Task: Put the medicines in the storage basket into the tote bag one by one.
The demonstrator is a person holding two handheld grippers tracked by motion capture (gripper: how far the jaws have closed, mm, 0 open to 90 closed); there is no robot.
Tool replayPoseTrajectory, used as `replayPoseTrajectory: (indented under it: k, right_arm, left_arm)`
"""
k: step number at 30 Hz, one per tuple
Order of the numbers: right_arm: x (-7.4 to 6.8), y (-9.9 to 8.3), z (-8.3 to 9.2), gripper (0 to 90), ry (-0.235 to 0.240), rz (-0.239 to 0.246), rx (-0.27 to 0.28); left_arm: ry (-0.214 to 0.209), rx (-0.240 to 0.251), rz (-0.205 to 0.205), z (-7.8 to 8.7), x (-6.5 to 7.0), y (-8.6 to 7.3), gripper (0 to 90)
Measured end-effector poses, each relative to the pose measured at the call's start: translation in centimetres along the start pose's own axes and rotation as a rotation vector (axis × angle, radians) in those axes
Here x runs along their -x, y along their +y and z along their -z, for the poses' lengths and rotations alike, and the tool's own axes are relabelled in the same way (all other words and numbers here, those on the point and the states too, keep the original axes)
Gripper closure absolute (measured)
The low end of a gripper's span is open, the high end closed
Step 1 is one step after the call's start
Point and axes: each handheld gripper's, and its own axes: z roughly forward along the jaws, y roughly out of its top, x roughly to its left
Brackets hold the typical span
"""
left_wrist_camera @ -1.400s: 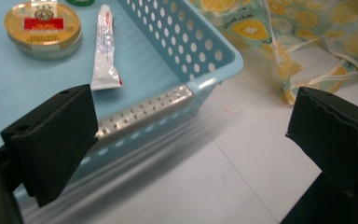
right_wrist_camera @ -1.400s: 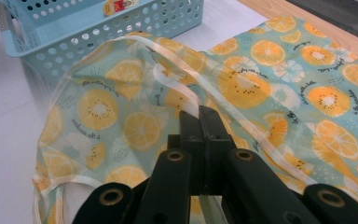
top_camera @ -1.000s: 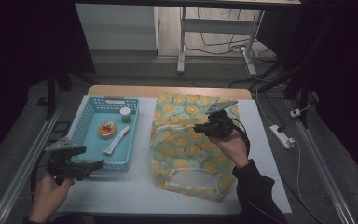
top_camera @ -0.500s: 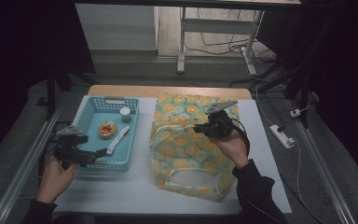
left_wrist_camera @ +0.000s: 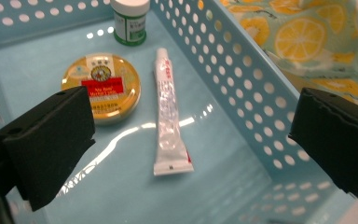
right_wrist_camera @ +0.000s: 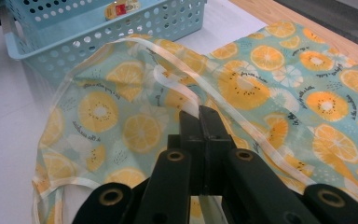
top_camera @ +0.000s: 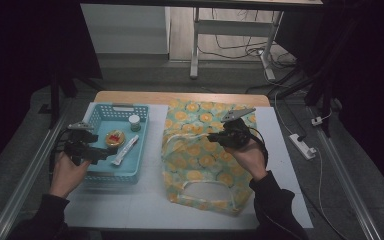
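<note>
A table with a white top and a wooden far edge carries two things. A light blue basket with holes in its walls stands on its left part. Just beside it, on the right, lies a bag printed with orange slices, flat on the table.
</note>
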Motion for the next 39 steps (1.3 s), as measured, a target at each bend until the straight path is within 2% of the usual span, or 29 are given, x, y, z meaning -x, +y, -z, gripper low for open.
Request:
replayPoseTrajectory:
  k: [4,10,13,16,22,26,32,39]
  right_arm:
    - [-0.1,0.1,0.0,89.6,0.000,0.008,0.000]
    - [0.0,0.0,0.0,89.6,-0.001,0.003,-0.001]
    - [0.1,0.0,0.0,89.5,-0.001,0.002,-0.001]
    - [0.1,0.0,0.0,89.6,-0.001,0.001,-0.003]
    - [0.2,-0.1,0.0,89.5,0.000,0.000,-0.004]
    - [0.2,-0.1,0.0,89.5,0.000,-0.001,-0.005]
    - [0.2,-0.1,0.1,89.5,0.002,0.001,-0.003]
    - [0.3,-0.1,0.1,89.5,0.002,0.002,-0.004]
  left_arm:
    - [-0.006,-0.001,0.001,-0.7,-0.5,0.4,0.0]
    - [0.019,-0.018,-0.007,-1.6,-1.3,1.0,0.0]
    - [0.017,-0.025,-0.016,-2.1,-1.7,1.4,0.0]
    - [0.045,-0.047,-0.035,-2.8,-2.0,1.8,0.0]
    - [0.083,-0.086,-0.042,-4.3,-2.8,2.4,0.0]
    - [0.091,-0.112,-0.024,-5.4,-3.4,3.0,0.0]
    - [0.092,-0.141,-0.019,-6.7,-4.3,3.4,0.0]
    - [0.131,-0.219,-0.033,-8.4,-5.1,3.4,0.0]
